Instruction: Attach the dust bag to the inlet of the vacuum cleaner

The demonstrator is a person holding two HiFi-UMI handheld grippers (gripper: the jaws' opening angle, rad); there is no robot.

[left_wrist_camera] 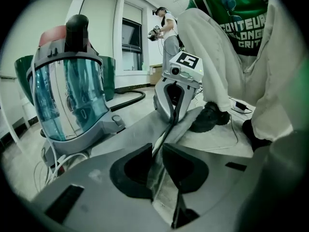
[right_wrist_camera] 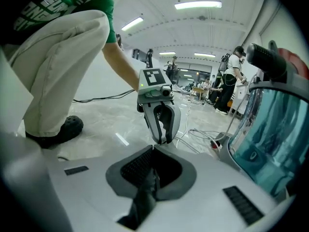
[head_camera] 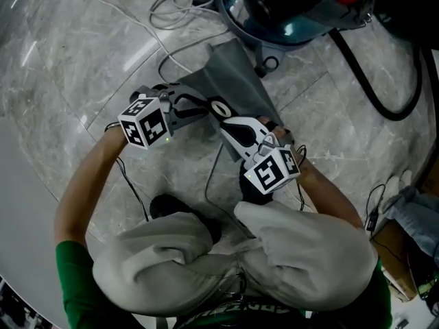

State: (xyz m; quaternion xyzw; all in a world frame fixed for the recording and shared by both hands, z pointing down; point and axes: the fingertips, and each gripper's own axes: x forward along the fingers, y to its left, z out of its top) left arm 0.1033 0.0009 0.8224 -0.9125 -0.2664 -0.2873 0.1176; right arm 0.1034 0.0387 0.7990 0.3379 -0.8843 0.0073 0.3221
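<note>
my left hand-held gripper is clamped on 1 edge of the grey dust bag. my right hand-held gripper is pinched shut on the edge beside it. the bag stretches over the floor, far end near the vacuum cleaner.

The right gripper has its jaws pinched together on a dark fold of the dust bag. The left gripper faces it, tips just beyond. A teal vacuum cleaner stands at right, with white cables on the marble floor.
</note>
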